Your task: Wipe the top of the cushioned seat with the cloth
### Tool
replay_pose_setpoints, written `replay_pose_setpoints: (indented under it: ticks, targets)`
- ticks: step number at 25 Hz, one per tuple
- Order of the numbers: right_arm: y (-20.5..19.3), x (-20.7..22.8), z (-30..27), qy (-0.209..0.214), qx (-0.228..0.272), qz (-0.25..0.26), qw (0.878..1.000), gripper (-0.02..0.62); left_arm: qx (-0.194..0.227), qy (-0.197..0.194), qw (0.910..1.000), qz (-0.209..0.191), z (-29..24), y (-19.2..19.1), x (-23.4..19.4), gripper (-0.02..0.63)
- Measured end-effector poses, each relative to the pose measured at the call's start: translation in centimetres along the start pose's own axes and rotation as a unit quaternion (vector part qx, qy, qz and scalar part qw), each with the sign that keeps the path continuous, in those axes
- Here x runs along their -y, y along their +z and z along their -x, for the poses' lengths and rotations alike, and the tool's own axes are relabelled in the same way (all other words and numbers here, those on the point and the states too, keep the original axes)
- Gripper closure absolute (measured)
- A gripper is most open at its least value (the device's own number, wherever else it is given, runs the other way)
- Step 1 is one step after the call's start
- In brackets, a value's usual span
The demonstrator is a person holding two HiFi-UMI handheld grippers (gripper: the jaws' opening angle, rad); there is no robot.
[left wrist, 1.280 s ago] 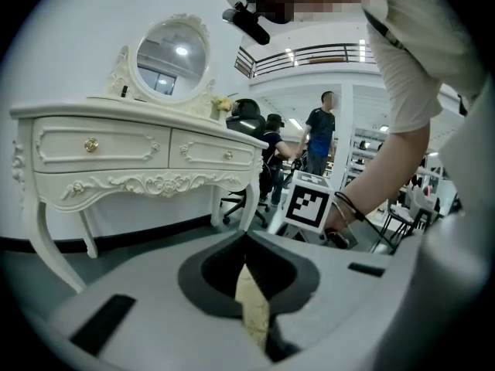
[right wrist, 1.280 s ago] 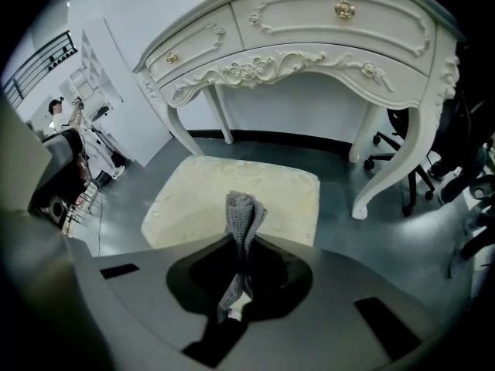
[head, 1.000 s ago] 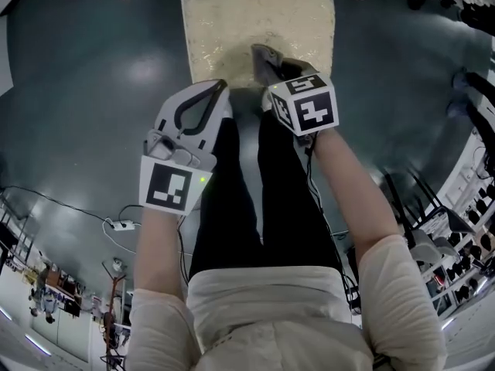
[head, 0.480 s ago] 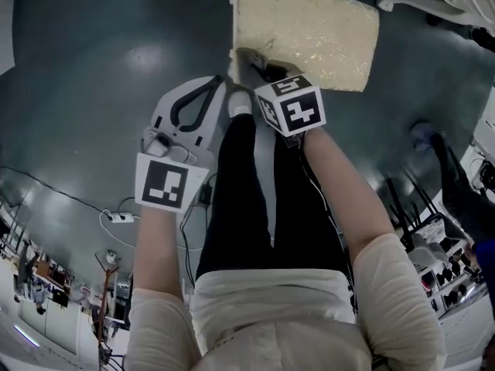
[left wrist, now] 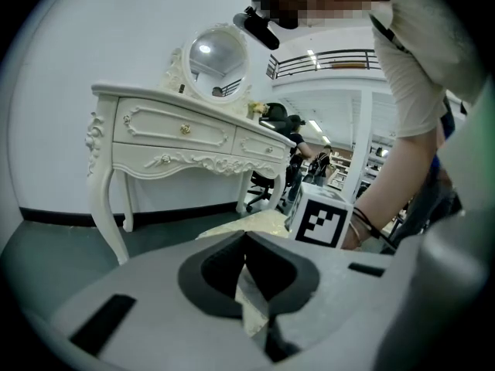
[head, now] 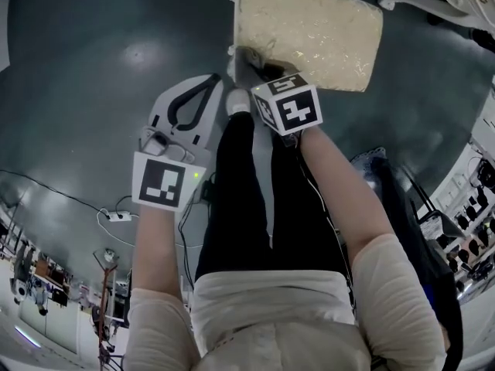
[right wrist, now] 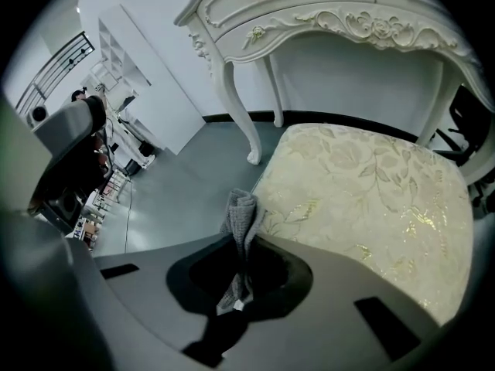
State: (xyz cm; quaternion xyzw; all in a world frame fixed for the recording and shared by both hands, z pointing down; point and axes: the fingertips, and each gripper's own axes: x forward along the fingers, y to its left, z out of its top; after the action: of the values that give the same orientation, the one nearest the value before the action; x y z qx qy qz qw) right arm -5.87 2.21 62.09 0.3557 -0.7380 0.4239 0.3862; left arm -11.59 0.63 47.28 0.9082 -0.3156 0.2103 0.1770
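Right gripper (right wrist: 241, 246): jaws clamped on the grey cloth (right wrist: 241, 215). A folded wad pokes out past the tips and the tail hangs back between the jaws. Left gripper (left wrist: 246, 242): jaws closed on each other with nothing in them. It sits left of the right one, over the floor (head: 116, 68) and off the seat.

Looks like the start of a wipe pass, with almost the whole top unwiped ahead. To do it well:
- Drop the right jaws until the wad flattens on the fabric. Only cloth should touch, so keep the hard tips off the brocade.
- Not much cloth is exposed, so the contact patch is narrow. Use overlapping strokes away from the jaws and rightward.
- Keep the pinch firm, since drag on the textured weave could pull the wad out.

The cloth tip is right at the near left corner of the cushioned seat (right wrist: 363, 192); I can't tell if it's touching. The seat spreads ahead and to the right of the right jaws. Beyond its far edge is the white dressing table (right wrist: 325, 14), with one table leg (right wrist: 240, 107) just past the far left corner, so stop strokes short of that.
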Motion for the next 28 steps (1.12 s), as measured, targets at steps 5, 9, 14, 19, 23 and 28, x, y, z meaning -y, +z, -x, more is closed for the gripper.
replay_pose_setpoints:
  ticks: [5,9,14,19,23,28]
  targets:
    - [-0.5,1.1,0.3,-0.002,-0.007,0.0,1.0,0.568,0.003,-0.009,1.0,-0.002,-1.8,0.6,1.1,0.604]
    - [-1.2,2.3,1.1,-0.013,-0.01,-0.004,1.0,0.568,-0.004,-0.018,0.9998,-0.008,-2.8,0.9,2.6,0.604]
    - [-2.6,5.3,2.8,-0.029,-0.005,-0.018,0.999,0.568,-0.006,-0.021,0.9997,-0.008,-4.3,1.4,4.2,0.604]
    - [-4.1,8.5,4.9,-0.036,0.0,-0.032,0.999,0.568,-0.012,-0.032,0.9993,-0.015,-6.4,2.2,6.8,0.604]
    - [-4.9,10.5,6.0,-0.037,0.003,-0.04,0.999,0.568,-0.017,-0.042,0.9986,-0.025,-8.0,2.6,8.7,0.604]
    - [-6.3,12.8,7.3,-0.039,0.004,-0.048,0.998,0.568,-0.016,-0.047,0.9984,-0.027,-9.9,3.0,11.1,0.604]
